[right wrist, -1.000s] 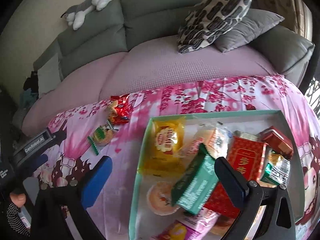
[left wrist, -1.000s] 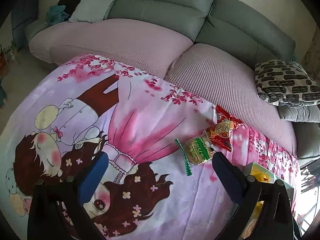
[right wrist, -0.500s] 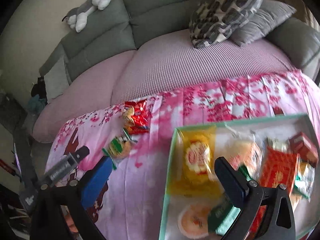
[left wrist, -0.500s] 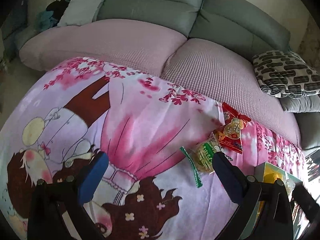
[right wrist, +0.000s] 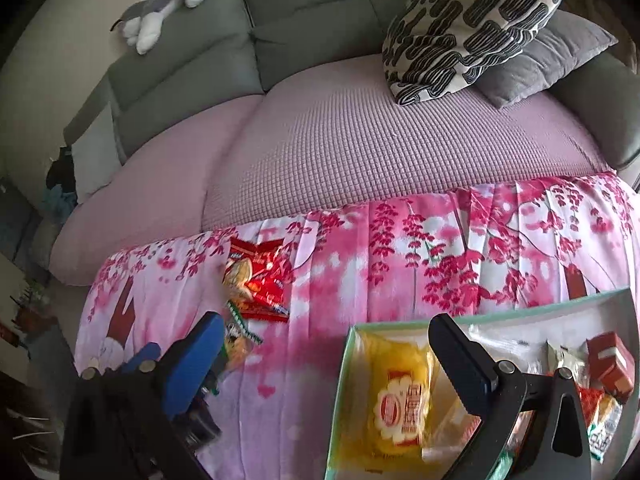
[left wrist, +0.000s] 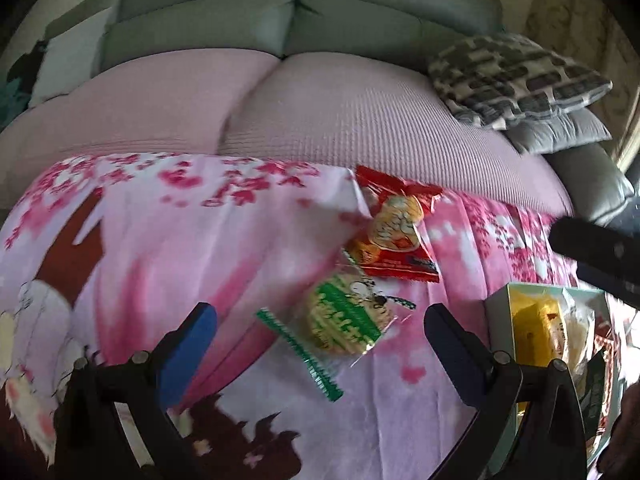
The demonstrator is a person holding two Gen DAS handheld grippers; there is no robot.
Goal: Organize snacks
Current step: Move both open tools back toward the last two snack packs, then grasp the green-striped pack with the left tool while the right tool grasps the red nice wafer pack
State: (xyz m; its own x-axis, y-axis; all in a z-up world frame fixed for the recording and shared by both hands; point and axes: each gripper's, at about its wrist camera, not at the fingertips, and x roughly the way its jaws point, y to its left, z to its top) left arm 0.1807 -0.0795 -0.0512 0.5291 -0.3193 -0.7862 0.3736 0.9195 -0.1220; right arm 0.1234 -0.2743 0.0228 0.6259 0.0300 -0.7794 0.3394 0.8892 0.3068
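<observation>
A green-and-clear cracker packet (left wrist: 344, 326) lies on the pink printed blanket (left wrist: 180, 240), with a red snack packet (left wrist: 394, 226) just beyond it. My left gripper (left wrist: 320, 332) is open and empty, its jaws straddling the green packet just above it. The pale green box (right wrist: 340, 392) of snacks holds a yellow packet (right wrist: 400, 400) and red boxes (right wrist: 610, 366). My right gripper (right wrist: 320, 348) is open and empty over the box's left edge. The red packet (right wrist: 256, 280) and part of the green packet (right wrist: 236, 346) show in the right wrist view, beside the left gripper's body.
A grey sofa (right wrist: 280, 32) with a mauve seat cover (right wrist: 360, 152) lies behind the blanket. Patterned and grey cushions (right wrist: 472, 28) sit at its right, a plush toy (right wrist: 168, 8) on its backrest. The box (left wrist: 552, 320) lies right of the left gripper.
My left gripper moved right and forward until the green packet lies between its jaws. My right gripper drew back left, off the box's middle to its left edge.
</observation>
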